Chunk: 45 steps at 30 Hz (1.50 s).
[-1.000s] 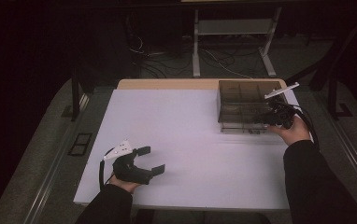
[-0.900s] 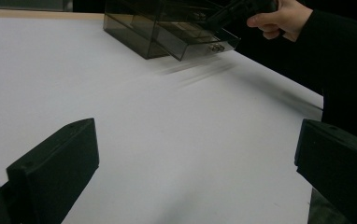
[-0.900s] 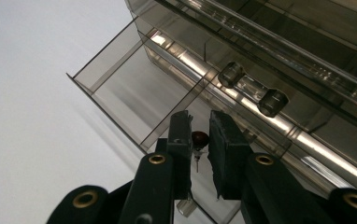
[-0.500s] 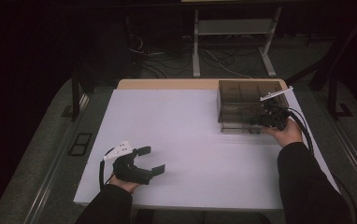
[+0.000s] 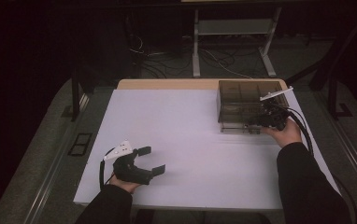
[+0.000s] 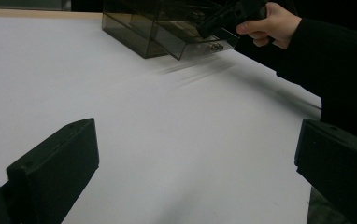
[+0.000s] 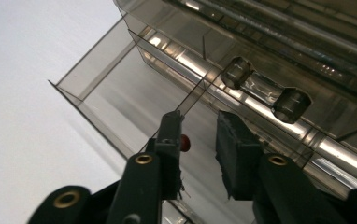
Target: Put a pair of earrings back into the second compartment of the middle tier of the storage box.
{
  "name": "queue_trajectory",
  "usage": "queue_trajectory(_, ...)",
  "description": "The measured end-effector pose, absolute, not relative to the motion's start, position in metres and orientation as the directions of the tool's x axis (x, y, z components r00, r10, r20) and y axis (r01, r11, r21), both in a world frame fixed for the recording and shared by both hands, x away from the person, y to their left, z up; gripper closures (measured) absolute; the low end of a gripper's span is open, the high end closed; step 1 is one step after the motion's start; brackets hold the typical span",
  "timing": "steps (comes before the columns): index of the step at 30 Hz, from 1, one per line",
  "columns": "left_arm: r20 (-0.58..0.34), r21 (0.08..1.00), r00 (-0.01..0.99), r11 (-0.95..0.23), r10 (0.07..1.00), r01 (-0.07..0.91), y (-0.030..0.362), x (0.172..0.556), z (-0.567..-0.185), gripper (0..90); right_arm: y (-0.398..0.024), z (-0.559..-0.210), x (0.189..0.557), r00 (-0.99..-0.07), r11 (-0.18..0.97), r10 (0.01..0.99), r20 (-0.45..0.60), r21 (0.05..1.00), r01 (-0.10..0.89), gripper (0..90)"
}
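Drawer box [image 5: 246, 105], smoky clear plastic, sits at table's [image 5: 190, 140] far right corner.
Right gripper [image 7: 200, 140] at its front w/ jaws just opened a bit, nothing clamped; small red bit [image 7: 185, 143] beside one pad. Two round knobs [image 7: 263, 86] on drawer front. Left gripper [image 5: 149, 161] gapes wide, unloaded, over bare white matte top w/ plenty room.

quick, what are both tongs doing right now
Left tongs: open, empty, resting on the table.
Right tongs: jaws just opening, small gap, nothing gripped, over the pulled-out drawer of the clear box.
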<state>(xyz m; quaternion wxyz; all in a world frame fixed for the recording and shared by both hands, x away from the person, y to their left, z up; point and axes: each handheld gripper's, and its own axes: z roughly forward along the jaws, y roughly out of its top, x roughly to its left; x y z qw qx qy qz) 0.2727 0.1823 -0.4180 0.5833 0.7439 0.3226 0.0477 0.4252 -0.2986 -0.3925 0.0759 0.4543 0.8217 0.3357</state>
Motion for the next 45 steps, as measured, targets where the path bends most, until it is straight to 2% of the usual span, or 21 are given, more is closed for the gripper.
queue_trajectory(14,-0.307,0.898,0.786,-0.109,0.536,0.426,0.182,0.273,-0.418,0.0,-0.3,-0.372,0.409,-0.559,0.329,0.808,0.189,0.643,0.692,27.3)
queue_trajectory(17,-0.307,0.898,0.786,-0.109,0.536,0.425,0.182,0.273,-0.418,0.0,-0.3,-0.368,0.404,-0.562,0.32,0.802,0.201,0.651,0.689,19.8)
queue_trajectory(19,-0.308,0.898,0.786,-0.109,0.536,0.426,0.182,0.273,-0.418,0.0,-0.301,-0.367,0.401,-0.562,0.308,0.798,0.215,0.656,0.689,18.3)
queue_trajectory(21,-0.307,0.898,0.786,-0.11,0.536,0.426,0.182,0.273,-0.418,0.0,-0.301,-0.366,0.397,-0.56,0.298,0.798,0.222,0.662,0.688,9.9)
queue_trajectory(23,-0.307,0.898,0.786,-0.109,0.537,0.425,0.182,0.272,-0.418,0.0,-0.302,-0.366,0.393,-0.563,0.292,0.793,0.23,0.668,0.684,9.7)
queue_trajectory(25,-0.307,0.899,0.786,-0.109,0.536,0.425,0.182,0.272,-0.418,0.0,-0.303,-0.366,0.387,-0.562,0.28,0.793,0.234,0.681,0.677,0.5)
queue_trajectory(45,-0.307,0.899,0.785,-0.106,0.538,0.425,0.182,0.272,-0.418,0.0,-0.298,-0.367,0.341,-0.615,0.273,0.742,0.267,0.718,0.641,0.0)
